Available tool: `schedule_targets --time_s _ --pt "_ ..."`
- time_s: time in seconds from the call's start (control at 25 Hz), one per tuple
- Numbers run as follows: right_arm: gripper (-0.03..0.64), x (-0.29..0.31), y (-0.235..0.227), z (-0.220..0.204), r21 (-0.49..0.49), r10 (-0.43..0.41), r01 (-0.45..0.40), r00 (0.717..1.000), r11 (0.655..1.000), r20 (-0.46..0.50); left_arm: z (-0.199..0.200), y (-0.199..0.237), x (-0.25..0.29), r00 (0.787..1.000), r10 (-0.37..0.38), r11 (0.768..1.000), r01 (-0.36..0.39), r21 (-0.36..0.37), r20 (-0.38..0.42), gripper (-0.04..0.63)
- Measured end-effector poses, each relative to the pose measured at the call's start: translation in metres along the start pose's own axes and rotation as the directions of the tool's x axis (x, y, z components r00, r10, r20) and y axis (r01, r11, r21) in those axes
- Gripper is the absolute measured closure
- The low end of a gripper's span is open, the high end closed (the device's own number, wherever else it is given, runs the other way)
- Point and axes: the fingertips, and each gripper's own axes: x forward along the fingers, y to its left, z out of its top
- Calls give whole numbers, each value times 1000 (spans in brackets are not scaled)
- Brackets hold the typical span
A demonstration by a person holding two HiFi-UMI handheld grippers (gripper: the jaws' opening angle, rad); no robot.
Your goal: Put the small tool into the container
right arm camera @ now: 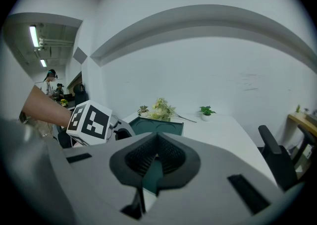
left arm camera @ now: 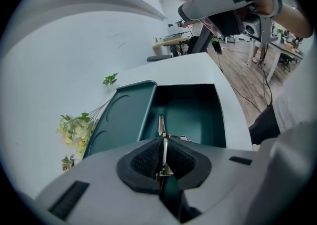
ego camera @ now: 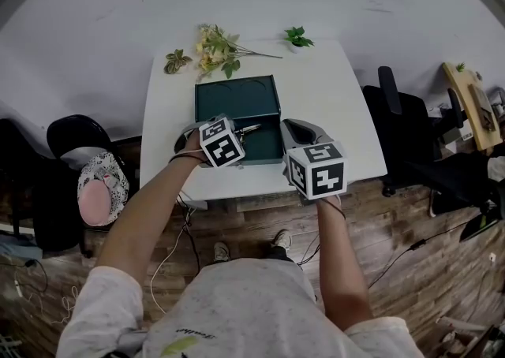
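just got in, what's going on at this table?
A person stands at the white table with a hand-held gripper in each hand. The left gripper has its jaws on a small thin metal tool, held over the tray of the open dark green case; the tool is not set down yet. The right gripper hovers by the case, jaws together and empty.

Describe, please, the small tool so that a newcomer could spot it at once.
On the white table lies an open dark green box, flowers behind it. At the box's near edge, the left gripper has a slim silver tool between its jaws, the only shiny metal thing there.
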Motion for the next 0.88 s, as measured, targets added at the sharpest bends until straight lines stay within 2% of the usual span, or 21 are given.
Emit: schedule_targets --time_s 0.4,0.88 --pt "612 -5 0 -5 8 -10 11 1000 1000 -8 0 0 -1 1000 6 998 -5 -58 16 561" --pt "612 -15 -2 -12 11 -32 32 999 999 -21 0 -1 -1 1000 5 999 -5 -33 10 559"
